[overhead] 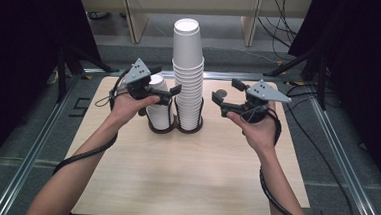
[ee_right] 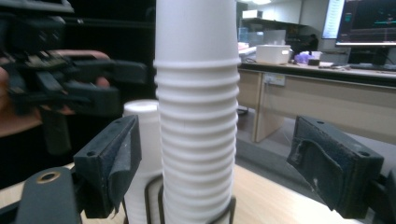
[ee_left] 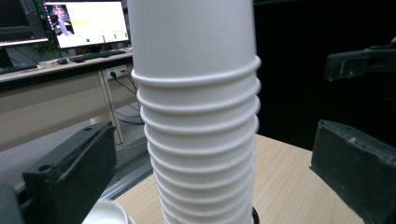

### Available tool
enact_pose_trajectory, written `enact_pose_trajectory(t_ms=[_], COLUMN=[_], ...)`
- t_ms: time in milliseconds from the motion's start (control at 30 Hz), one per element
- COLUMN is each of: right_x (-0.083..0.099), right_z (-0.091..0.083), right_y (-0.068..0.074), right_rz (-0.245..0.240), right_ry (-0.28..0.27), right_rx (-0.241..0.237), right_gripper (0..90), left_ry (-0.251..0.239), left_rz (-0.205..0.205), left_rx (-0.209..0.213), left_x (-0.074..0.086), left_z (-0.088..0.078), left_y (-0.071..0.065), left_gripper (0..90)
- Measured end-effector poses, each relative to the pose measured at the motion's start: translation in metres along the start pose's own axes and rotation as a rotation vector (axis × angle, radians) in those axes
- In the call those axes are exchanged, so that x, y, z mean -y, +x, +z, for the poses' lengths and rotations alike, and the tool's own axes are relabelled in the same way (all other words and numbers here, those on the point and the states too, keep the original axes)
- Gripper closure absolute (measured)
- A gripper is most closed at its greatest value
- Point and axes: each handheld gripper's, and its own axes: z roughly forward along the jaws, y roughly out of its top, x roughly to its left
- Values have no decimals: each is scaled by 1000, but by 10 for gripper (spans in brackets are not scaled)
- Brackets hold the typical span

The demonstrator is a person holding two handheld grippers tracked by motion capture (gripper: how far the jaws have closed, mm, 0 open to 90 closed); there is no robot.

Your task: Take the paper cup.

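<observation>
High view: my left gripper and right gripper both gape wide, empty, flanking the tall white paper-cup stack near the wooden table's far edge.

Both grippers are matte black — the left gripper and the right gripper each carry a grey three-cornered plate dotted with small holes. Black cables trail along bare forearms (no sleeves). Jaw blocks show round screw holes.

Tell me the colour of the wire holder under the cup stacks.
Black wire holder; the right gripper view shows it best, ringing the white tall cup stack.
</observation>
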Motion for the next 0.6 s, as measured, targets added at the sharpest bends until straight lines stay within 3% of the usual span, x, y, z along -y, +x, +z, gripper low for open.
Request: enact_pose_trajectory(t_ms=[33, 167, 233, 333, 433, 533, 600], right_x=[-4, -17, -30, -37, -50, -55, -59], right_z=[4, 13, 25, 32, 44, 53, 59], right_y=[-2, -2, -6, -7, -6, -5, -5], right_rz=[-15, -7, -34, -21, -53, -27, -37], right_ry=[-22, -9, -12, -17, -10, 7, 10], right_rx=[7, -12, -19, -38, -41, -61, -57], right_gripper=[172, 172, 172, 172, 171, 165, 161], left_ry=[3, 13, 15, 15, 17, 28, 33], left_rz=[1, -13, -25, -20, -29, -34, -35], left_rx=[1, -6, 5, 4, 7, 5, 7], left_x=[-2, -7, -10, -11, -12, -10, -8], left_z=[4, 17, 26, 31, 36, 39, 42], left_y=[1, 5, 6, 6, 7, 10, 11], left_gripper=[0, 0, 0, 0, 0, 0, 0])
